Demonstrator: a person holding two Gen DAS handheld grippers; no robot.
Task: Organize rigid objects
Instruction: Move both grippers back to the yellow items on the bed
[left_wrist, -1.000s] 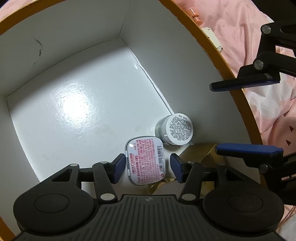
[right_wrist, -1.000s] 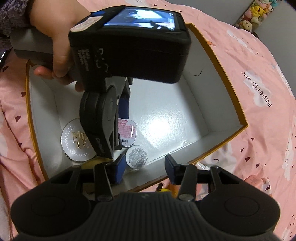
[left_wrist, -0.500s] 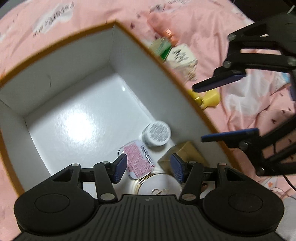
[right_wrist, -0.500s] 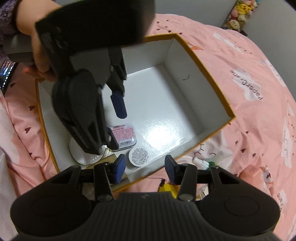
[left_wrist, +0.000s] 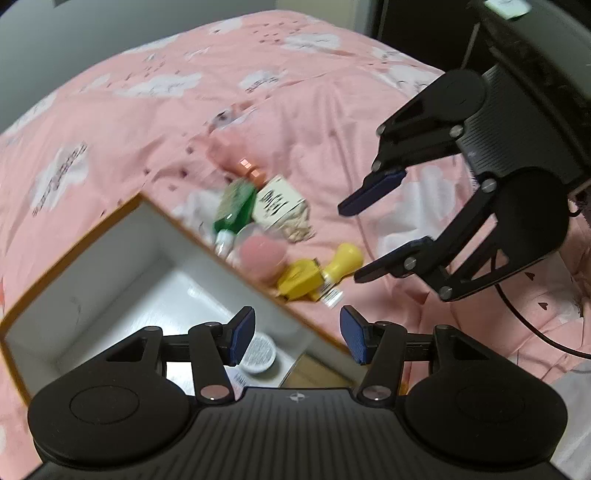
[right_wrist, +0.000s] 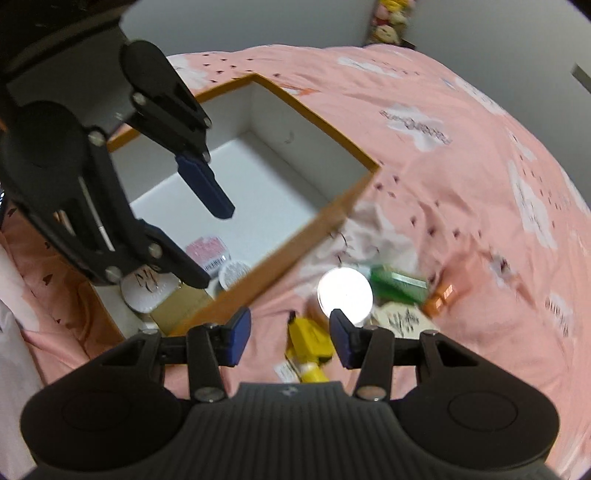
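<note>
An orange-rimmed white box (left_wrist: 221, 254) (right_wrist: 325, 221) lies on the pink bedspread. Inside it are a round white jar (left_wrist: 258, 354) (right_wrist: 232, 273), a pink-labelled tin (right_wrist: 207, 251), a round white compact (right_wrist: 147, 291) and a gold carton (right_wrist: 181, 306). Just outside its wall lie a yellow tube (left_wrist: 303, 280) (right_wrist: 308, 339), a green bottle (left_wrist: 234, 206) (right_wrist: 397, 286), a cream carton (left_wrist: 277, 201) (right_wrist: 402, 319) and a shiny round lid (right_wrist: 345, 291). My left gripper (left_wrist: 297, 338) (right_wrist: 210, 245) hangs open and empty above the box's corner. My right gripper (right_wrist: 290, 339) (left_wrist: 352, 243) is open and empty above the yellow tube.
A copper-capped pink bottle (left_wrist: 249, 168) (right_wrist: 441, 299) lies beyond the green bottle. A pink round pad (left_wrist: 260, 254) rests against the box wall. A black cable (left_wrist: 524, 325) trails from the right gripper over the bedspread. Plush toys (right_wrist: 386, 22) sit far back by the wall.
The left gripper has risen out of the box and swung toward its outer wall. The right gripper has moved from over the box to above the loose items. Both stayed open.
</note>
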